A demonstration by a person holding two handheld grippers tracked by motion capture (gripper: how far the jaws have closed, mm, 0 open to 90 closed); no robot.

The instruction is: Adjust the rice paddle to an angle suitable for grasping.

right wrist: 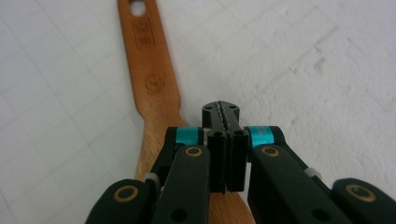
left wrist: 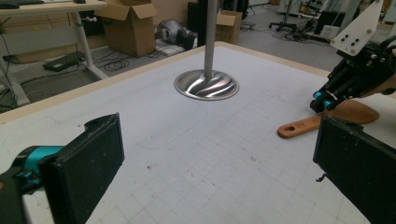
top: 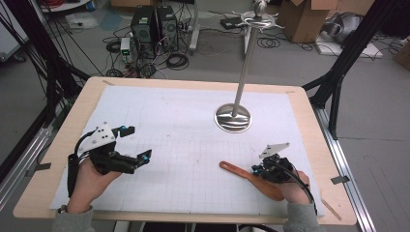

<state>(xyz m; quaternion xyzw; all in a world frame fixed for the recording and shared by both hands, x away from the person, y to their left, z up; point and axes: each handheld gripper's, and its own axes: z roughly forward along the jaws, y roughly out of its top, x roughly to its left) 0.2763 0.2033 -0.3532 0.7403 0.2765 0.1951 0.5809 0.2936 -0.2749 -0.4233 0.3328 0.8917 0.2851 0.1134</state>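
While the white mat (top: 183, 145) covers most of the table (top: 58, 145), the metal stand (top: 233, 117) sits upper right of centre w/ its pole rising toward frame top. Wooden spatula (top: 237, 170) lies flat lower right, handle end pointing left. Left gripper (top: 136, 145), lower left, jaws spread wide, holding nothing. Right gripper (right wrist: 226, 122) sits over the spatula's broad end, jaws pressed together, nothing visibly between them. Probably a pickup: open jaws first, straddle the neck just past the blade, close square across the width so it doesn't twist.
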